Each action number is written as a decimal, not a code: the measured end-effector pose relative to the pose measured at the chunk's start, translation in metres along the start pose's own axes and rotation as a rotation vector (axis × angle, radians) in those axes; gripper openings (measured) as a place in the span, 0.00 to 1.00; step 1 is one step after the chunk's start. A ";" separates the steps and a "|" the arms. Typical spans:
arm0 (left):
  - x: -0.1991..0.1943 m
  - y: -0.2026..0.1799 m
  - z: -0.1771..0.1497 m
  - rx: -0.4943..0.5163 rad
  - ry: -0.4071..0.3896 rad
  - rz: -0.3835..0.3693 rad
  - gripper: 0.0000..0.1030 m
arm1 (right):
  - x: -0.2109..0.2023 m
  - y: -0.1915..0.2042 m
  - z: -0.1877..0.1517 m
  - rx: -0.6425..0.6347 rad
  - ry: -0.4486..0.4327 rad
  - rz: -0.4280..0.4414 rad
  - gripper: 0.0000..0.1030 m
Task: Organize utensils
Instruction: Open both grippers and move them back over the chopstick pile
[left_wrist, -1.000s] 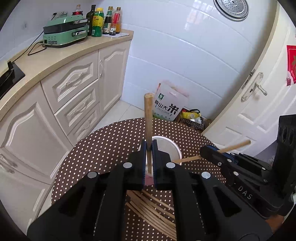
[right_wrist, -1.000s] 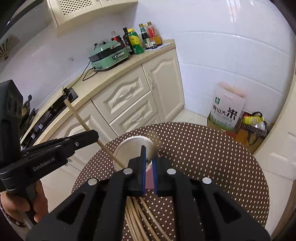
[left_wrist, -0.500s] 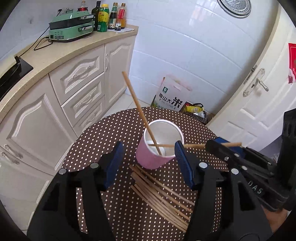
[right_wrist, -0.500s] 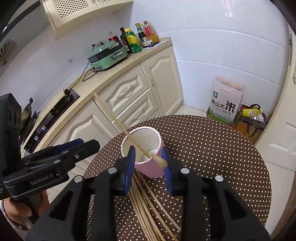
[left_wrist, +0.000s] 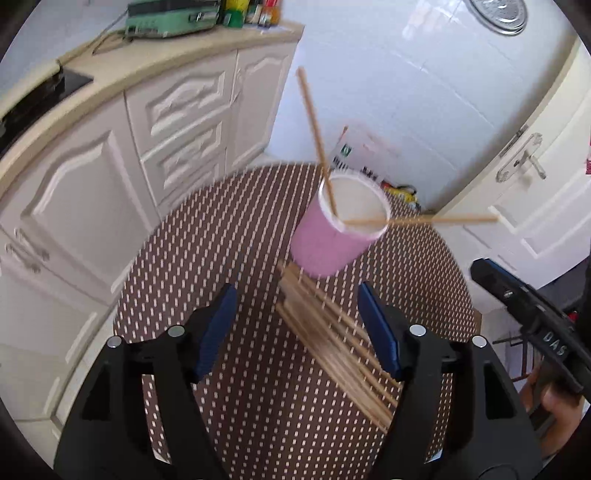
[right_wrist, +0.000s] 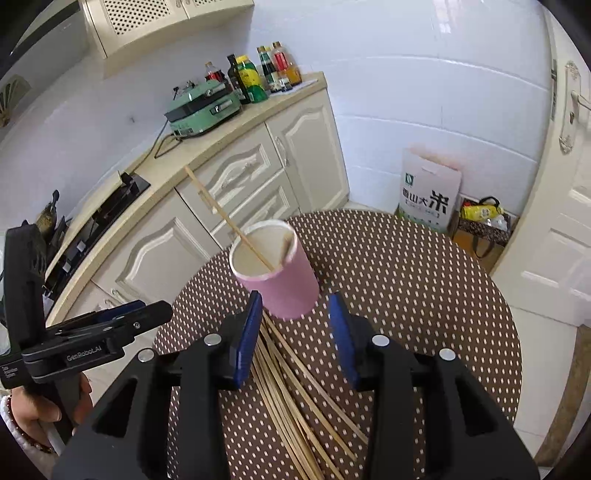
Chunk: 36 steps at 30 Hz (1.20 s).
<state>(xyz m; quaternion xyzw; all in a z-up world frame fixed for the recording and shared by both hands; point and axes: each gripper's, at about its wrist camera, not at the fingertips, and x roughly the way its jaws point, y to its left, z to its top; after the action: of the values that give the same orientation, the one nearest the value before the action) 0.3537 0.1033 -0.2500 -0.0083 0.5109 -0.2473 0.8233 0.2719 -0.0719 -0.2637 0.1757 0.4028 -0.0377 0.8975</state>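
Both grippers are hanging released over the dotted table (right_wrist: 424, 280), jaws spread wide and holding nothing. The pile of loose chopsticks (right_wrist: 291, 391) is lying flat on the cloth just below the pink cup (right_wrist: 275, 275), which is already carrying two sticks leaning out of its rim. In the right wrist view the pile is sitting directly under the right gripper (right_wrist: 295, 332), its long axis running from about 11 o'clock near the cup down to 5 o'clock. In the left wrist view the same chopsticks (left_wrist: 332, 343) are lying between the fingers of the left gripper (left_wrist: 299, 328), slanting from 11 to 5 o'clock. Neither looks clearly nearer; either would likely need turning crosswise to the sticks.
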 end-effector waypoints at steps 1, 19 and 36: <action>0.005 0.003 -0.005 -0.010 0.025 0.004 0.66 | 0.000 -0.001 -0.003 0.001 0.008 -0.001 0.36; 0.089 0.003 -0.075 -0.087 0.324 0.102 0.70 | 0.042 -0.012 -0.063 -0.053 0.287 0.043 0.42; 0.124 -0.021 -0.053 -0.084 0.316 0.260 0.81 | 0.076 -0.032 -0.050 -0.114 0.380 0.109 0.44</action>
<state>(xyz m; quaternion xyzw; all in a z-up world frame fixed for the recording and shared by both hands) 0.3448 0.0460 -0.3731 0.0624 0.6401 -0.1158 0.7570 0.2808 -0.0793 -0.3598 0.1503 0.5560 0.0677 0.8147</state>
